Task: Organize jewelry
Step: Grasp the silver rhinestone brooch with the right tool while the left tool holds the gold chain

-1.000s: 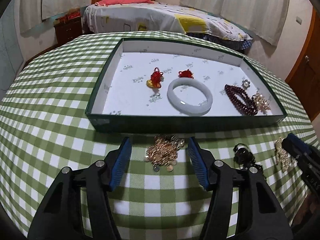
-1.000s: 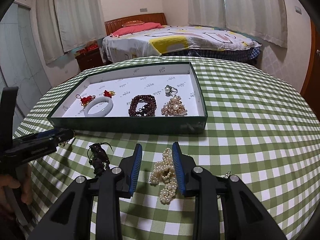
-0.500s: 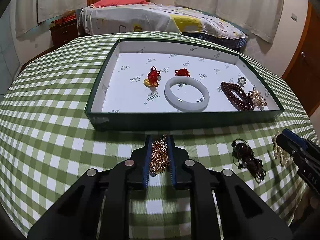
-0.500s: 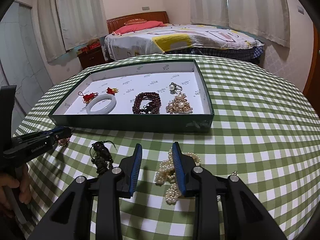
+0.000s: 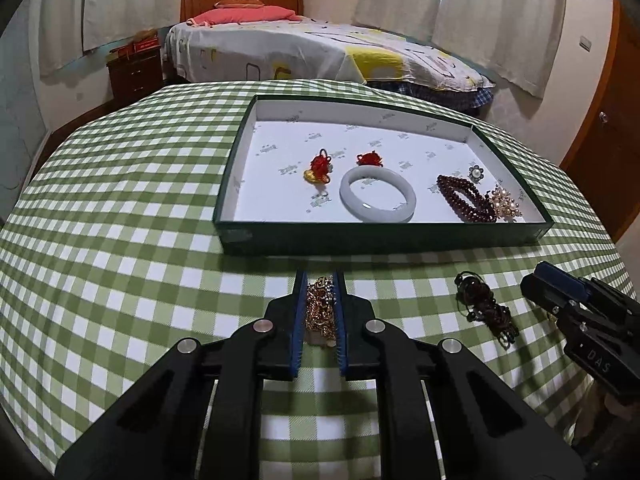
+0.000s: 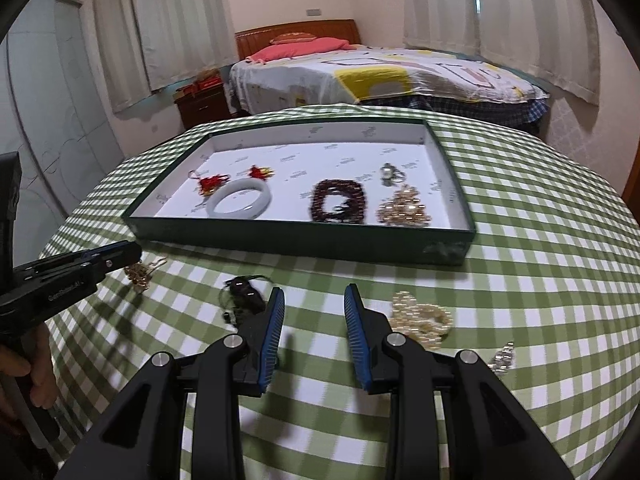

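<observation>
Green-and-white checked cloth covers the round surface (image 5: 120,248). Items on it:

- Tray (image 5: 384,236), dark green walls, white printed lining, at the far middle. Inside, left to right in the left wrist view: red knot charm with a gold piece (image 5: 319,168); second small red charm (image 5: 369,159); pale bangle (image 5: 377,200) just in front of it; dark red bead bracelet (image 5: 466,198); small pearl flower ring (image 5: 476,172); gold and pearl cluster (image 5: 505,206) touching the bracelet's right end.
- Gold chain piece (image 5: 320,310), in front of the tray, clamped between the blue pads of the left gripper (image 5: 319,316); its jaws are pressed together on it. In the right wrist view part of the chain hangs below the tips.
- Dark beaded piece (image 5: 486,310), loose on the cloth between the two grippers.
- Pearl string (image 6: 420,318), heaped on the cloth just right of the right gripper (image 6: 314,320), outside its jaws.
- Small silver piece (image 6: 502,356), near the pearls, too blurred to identify.

Right gripper: jaws apart, bare cloth between them. A hand (image 6: 28,364) grips the left gripper's handle.
</observation>
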A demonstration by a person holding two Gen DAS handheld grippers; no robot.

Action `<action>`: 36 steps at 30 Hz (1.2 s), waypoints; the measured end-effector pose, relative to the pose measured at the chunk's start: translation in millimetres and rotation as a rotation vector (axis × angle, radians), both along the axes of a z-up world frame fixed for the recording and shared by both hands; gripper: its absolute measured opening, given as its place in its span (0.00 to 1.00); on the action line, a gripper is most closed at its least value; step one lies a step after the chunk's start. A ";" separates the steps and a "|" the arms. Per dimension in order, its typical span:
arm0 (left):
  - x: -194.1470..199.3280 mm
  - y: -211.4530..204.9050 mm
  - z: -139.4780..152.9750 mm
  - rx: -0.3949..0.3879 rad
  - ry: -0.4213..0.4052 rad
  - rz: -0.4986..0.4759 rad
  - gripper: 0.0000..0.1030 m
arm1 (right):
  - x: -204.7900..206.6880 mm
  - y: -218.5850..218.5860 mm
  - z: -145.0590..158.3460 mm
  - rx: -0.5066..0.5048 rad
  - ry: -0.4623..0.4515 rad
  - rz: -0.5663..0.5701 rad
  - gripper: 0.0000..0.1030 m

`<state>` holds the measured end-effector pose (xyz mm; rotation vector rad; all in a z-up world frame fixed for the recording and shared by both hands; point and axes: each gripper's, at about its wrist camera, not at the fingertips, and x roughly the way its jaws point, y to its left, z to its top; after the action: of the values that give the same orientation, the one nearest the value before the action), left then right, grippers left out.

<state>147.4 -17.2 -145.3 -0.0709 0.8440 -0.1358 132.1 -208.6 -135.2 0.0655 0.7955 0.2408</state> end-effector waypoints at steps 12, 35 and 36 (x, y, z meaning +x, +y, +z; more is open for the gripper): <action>-3.3 5.3 -1.3 -0.002 0.009 0.011 0.12 | -4.2 15.2 -5.2 -0.004 0.026 0.057 0.31; -4.1 5.3 -6.8 0.001 0.016 0.025 0.50 | -14.1 -43.4 1.7 -0.008 0.003 -0.118 0.31; -5.3 6.3 -5.8 -0.003 0.013 0.026 0.50 | -14.1 -42.8 1.6 -0.009 0.003 -0.116 0.31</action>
<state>142.1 -11.0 -151.1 -0.0853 0.8551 -0.1126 118.0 -251.4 -133.6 0.1034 0.7925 0.1273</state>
